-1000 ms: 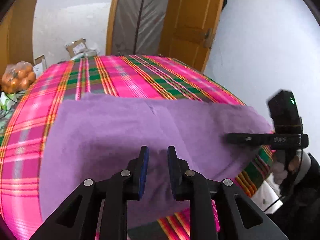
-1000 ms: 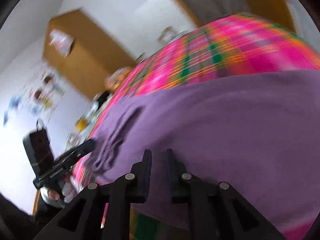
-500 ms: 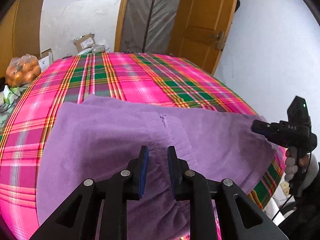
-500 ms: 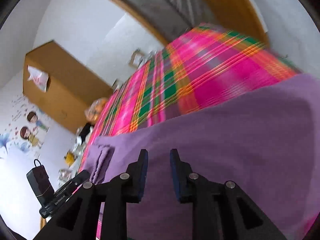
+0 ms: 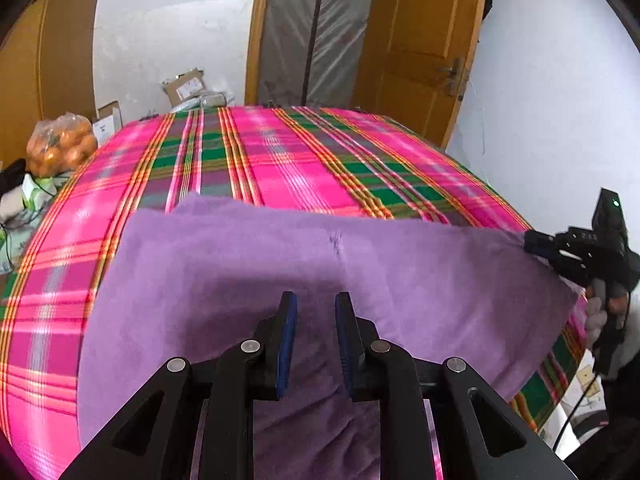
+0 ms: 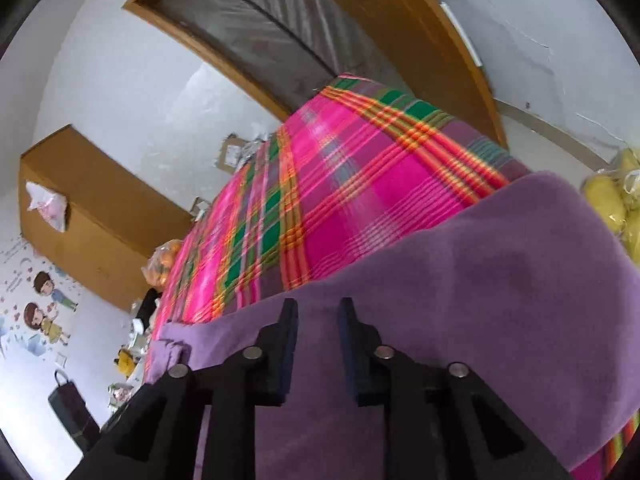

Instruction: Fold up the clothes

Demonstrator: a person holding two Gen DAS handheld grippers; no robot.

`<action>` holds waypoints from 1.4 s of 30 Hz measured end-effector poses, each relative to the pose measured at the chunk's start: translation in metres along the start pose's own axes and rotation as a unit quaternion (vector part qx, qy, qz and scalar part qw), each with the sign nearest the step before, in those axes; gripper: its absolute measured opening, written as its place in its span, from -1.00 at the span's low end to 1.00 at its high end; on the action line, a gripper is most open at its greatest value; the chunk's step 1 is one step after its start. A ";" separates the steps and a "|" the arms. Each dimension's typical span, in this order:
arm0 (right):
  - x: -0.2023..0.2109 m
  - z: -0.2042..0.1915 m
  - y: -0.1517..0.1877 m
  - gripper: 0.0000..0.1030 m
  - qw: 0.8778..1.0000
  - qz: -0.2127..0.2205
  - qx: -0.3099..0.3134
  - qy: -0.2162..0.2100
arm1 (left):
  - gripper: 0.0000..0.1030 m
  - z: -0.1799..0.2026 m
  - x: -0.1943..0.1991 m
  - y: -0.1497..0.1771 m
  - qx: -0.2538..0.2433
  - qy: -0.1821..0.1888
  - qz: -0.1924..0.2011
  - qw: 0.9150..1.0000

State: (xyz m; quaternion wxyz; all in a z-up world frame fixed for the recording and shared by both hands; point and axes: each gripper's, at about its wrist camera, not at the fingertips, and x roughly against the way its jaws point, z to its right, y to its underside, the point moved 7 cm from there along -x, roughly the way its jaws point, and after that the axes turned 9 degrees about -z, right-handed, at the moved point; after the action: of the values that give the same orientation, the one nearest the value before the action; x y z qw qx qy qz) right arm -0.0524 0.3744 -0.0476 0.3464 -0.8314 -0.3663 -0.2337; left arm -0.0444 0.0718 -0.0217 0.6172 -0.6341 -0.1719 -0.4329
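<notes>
The purple garment (image 5: pixel 248 264) lies flat on the plaid worktop (image 5: pixel 304 160) — bare cloth beyond its far edge. Left gripper (image 5: pixel 316 320) and right gripper (image 6: pixel 318 324) hover above it, jaws parted, empty.

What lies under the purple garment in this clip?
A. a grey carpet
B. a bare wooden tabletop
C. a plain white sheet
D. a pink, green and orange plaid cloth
D: the purple garment lies spread on a pink, green and orange plaid cloth, which shows beyond its far edge in both wrist views.
</notes>
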 end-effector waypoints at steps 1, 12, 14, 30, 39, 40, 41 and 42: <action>-0.001 -0.003 0.001 -0.54 1.000 -0.002 0.006 -0.002 | -0.60 0.001 -0.002 -0.002 0.001 -0.002 -0.002 1.000; -0.022 -0.018 0.001 -0.63 0.999 -0.024 0.026 -0.005 | -0.59 -0.001 -0.024 -0.001 0.014 -0.022 -0.016 1.000; -0.021 -0.009 -0.005 -0.64 1.000 -0.019 0.002 -0.017 | -0.59 -0.001 -0.025 -0.001 0.015 -0.023 -0.011 1.000; -0.004 -0.014 -0.004 -0.50 1.000 0.003 0.017 -0.019 | -0.57 -0.009 -0.011 0.004 0.039 0.006 0.005 0.999; -0.006 -0.019 0.004 -0.50 0.999 -0.008 0.028 -0.021 | -0.55 0.012 -0.005 0.016 0.001 0.023 0.004 1.000; -0.005 -0.017 0.005 -0.50 0.999 -0.009 0.028 -0.019 | -0.51 0.014 -0.007 0.018 -0.003 0.022 0.005 1.000; -0.004 -0.014 0.006 -0.50 0.999 -0.009 0.027 -0.016 | -0.48 0.014 -0.009 0.018 -0.004 0.020 0.004 1.000; -0.002 -0.011 0.006 -0.50 1.000 -0.008 0.024 -0.014 | -0.48 0.015 -0.011 0.019 -0.005 0.018 0.002 1.000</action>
State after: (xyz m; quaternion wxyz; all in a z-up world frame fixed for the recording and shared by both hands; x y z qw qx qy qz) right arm -0.0502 0.3622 -0.0446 0.3592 -0.8231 -0.3830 -0.2163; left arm -0.0316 0.0856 -0.0399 0.6178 -0.6295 -0.1576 -0.4441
